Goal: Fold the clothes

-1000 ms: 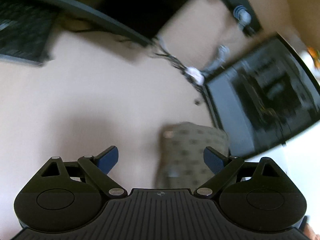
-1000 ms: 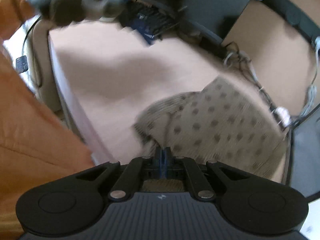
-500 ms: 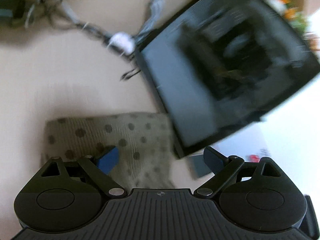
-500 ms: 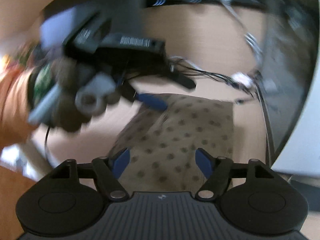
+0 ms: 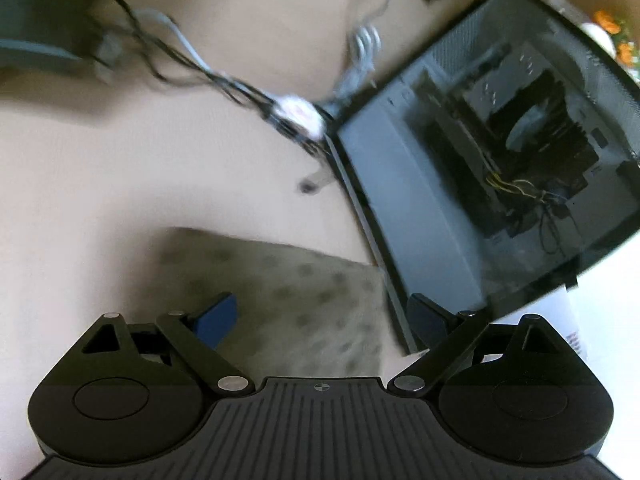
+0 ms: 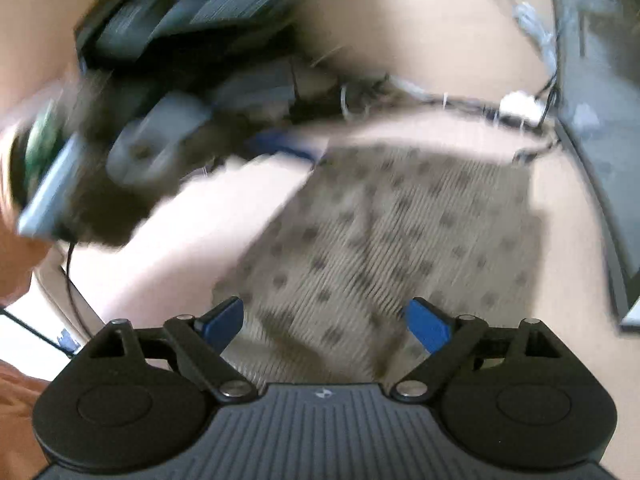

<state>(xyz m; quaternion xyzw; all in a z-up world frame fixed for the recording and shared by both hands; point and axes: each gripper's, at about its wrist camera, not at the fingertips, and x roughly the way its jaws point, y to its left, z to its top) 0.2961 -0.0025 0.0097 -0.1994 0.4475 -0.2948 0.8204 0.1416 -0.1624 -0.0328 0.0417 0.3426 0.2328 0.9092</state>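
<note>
The folded cloth [image 6: 404, 248] (taupe, ribbed, w/ dark dots) is seen lying flat on the pale surface [image 5: 120, 184], as a roughly rectangular stack. In the right wrist view it fills the middle of the frame, directly ahead of the right gripper [image 6: 326, 320], whose jaws are opening and already stand wide; the blue pads [image 6: 426, 326] are clear of the fabric and nothing is pinched between them. The cloth's far edge is met by a bundle of cables [image 6: 480, 104], and its right side runs close to a dark PC case [image 6: 600, 160].

In the left wrist view the left gripper [image 5: 320, 318] is held wide too, w/ nothing gripped. Only a corner portion of the cloth [image 5: 288, 300] is seen between and beyond its fingers; the left pad [image 5: 216, 318] appears over the fabric, but whether it touches cannot be told. The PC case [image 5: 500, 160] w/ a see-through side panel lies just beside the cloth's right edge, internals visible. A white connector [image 5: 300, 114] sits in the cables near the case's corner.

The left gripper [image 6: 280, 144] is also caught in the right wrist view, blurred, at the cloth's far left corner, its blue fingers just by the fabric edge.
</note>
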